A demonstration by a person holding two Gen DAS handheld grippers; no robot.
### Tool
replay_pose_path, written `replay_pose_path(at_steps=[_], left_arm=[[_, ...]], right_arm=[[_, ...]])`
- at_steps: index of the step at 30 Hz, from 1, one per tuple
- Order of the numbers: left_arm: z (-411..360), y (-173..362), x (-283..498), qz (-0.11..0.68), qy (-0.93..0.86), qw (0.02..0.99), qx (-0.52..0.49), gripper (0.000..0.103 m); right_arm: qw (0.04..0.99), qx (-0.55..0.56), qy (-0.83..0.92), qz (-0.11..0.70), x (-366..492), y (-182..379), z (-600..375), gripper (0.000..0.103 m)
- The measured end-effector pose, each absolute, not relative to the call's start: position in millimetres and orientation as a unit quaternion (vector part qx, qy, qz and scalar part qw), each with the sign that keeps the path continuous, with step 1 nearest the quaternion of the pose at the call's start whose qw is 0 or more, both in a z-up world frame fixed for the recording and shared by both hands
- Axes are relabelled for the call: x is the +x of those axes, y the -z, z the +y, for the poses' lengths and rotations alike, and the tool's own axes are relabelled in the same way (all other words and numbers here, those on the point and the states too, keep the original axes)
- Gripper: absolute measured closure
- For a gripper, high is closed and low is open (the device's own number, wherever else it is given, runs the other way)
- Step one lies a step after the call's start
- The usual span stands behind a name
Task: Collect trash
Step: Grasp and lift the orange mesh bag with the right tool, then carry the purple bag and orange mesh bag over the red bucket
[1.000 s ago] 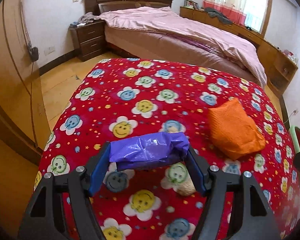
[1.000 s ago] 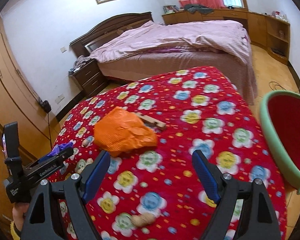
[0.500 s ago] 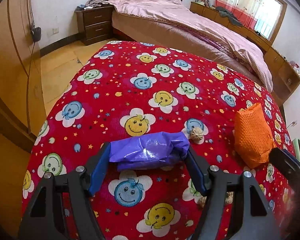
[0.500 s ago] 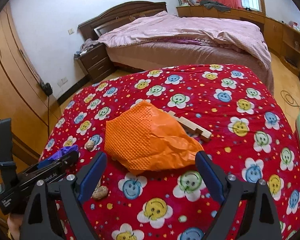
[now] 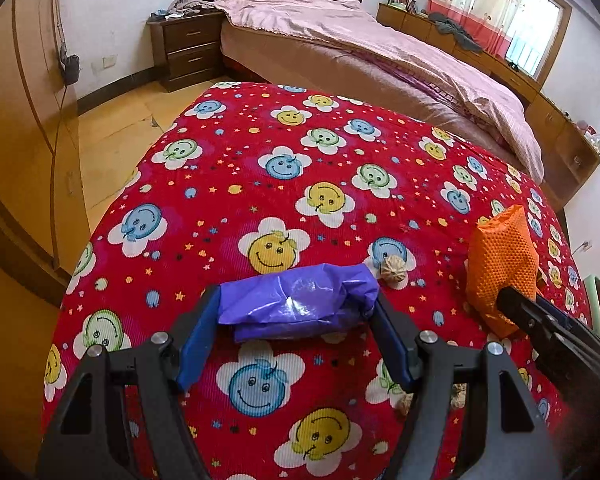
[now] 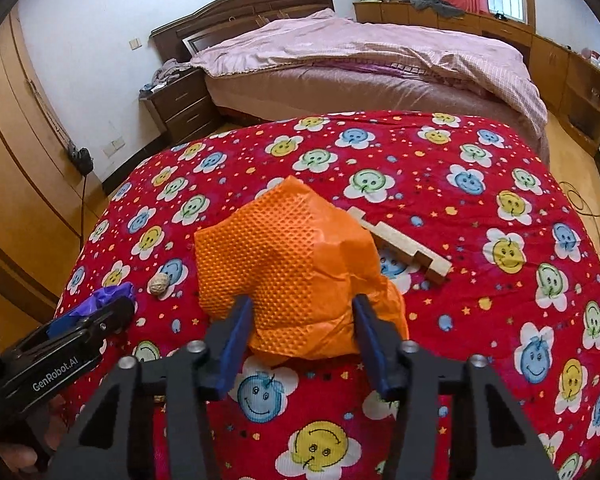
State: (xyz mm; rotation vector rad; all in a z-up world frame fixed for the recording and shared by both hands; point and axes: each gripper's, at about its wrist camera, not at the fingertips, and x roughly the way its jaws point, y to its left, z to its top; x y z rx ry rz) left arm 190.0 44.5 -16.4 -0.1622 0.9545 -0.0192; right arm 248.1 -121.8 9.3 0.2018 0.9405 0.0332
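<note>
Tools: left tool point(image 5: 296, 312) grips 1 purple bag point(image 5: 300, 300); right tool point(image 6: 300, 320) closing on 1 orange bag point(image 6: 288, 264).

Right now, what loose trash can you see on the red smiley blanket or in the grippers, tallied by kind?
Purple plastic bag, held in the left gripper: 1
Orange plastic bag, between the right gripper fingers, whose jaws have just been closing: 1
Wooden piece: 1
Walnut-like shells: 1 clear; pieces near the left gripper unclear
Total: 4 clearly visible
</note>
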Motion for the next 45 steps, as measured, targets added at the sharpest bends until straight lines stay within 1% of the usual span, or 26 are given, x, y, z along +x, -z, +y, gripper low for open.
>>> replay_pose_path(at_steps=[1, 2, 3, 4, 5, 7, 10, 22, 31, 45], left_arm=[[44, 17, 190, 0.459, 0.009, 0.885, -0.078, 0.031], [44, 16, 190, 0.459, 0.009, 0.885, -0.078, 0.031], [44, 17, 190, 0.459, 0.009, 0.885, -0.078, 0.031], [44, 16, 190, 0.459, 0.009, 0.885, -0.078, 0.031], [44, 16, 190, 0.459, 0.009, 0.885, -0.078, 0.031], [44, 17, 190, 0.459, 0.009, 0.885, -0.077, 0.031], [44, 17, 190, 0.459, 0.008, 0.885, -0.075, 0.031], [42, 12, 185, 0.467, 0.023, 0.88, -0.089, 0.031], [30, -5, 171, 0.459, 0.042, 0.883, -0.085, 0.031], [-20, -37, 138, 0.438, 0.086, 0.893, -0.047, 0.031]], right_arm=[[0.886, 0.097, -0.02, 0.453, 248, -9, -121, 0.06], [0.886, 0.097, -0.021, 0.452, 247, -9, -120, 0.062], [0.887, 0.096, -0.022, 0.451, 247, -9, -119, 0.066], [0.888, 0.094, -0.023, 0.449, 246, -10, -119, 0.073], [0.889, 0.095, -0.024, 0.448, 245, -11, -119, 0.076], [0.891, 0.097, -0.027, 0.444, 243, -13, -120, 0.086], [0.894, 0.099, -0.029, 0.436, 239, -18, -121, 0.093], [0.911, 0.122, -0.033, 0.393, 205, -50, -136, 0.095], [0.923, 0.142, -0.022, 0.356, 171, -77, -156, 0.095], [0.935, 0.174, 0.013, 0.308, 117, -103, -203, 0.095]])
